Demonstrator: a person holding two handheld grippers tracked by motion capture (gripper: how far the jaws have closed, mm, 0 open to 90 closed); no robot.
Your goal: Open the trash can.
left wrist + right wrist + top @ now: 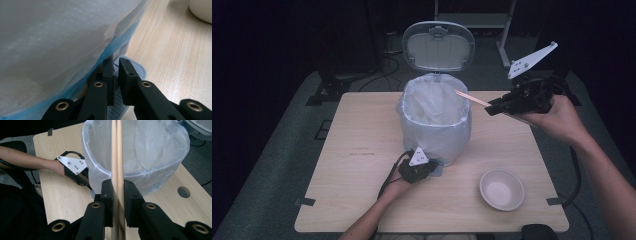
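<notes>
A white pedal bin (434, 120) lined with a clear bag (155, 170) stands mid-table, its lid (438, 46) raised. A pair of wooden chopsticks (472, 98) pokes out over the bin's rim, and my right gripper (489, 109) is shut on it. In the right gripper view the chopsticks (116, 157) run straight up between the pads of the right gripper (117, 185), over the bin's mouth. My left gripper (429, 167) is shut and low at the bin's front base. Its tips (116, 61) rest over the grey ribbed pedal (138, 68), close against the bag (62, 37).
A white bowl (501, 189) sits on the wooden table (357, 150) at the front right, and its edge (202, 10) is at the left gripper view's top right. The table has a round hole (183, 192) past the bin. Dark floor and cables surround the table.
</notes>
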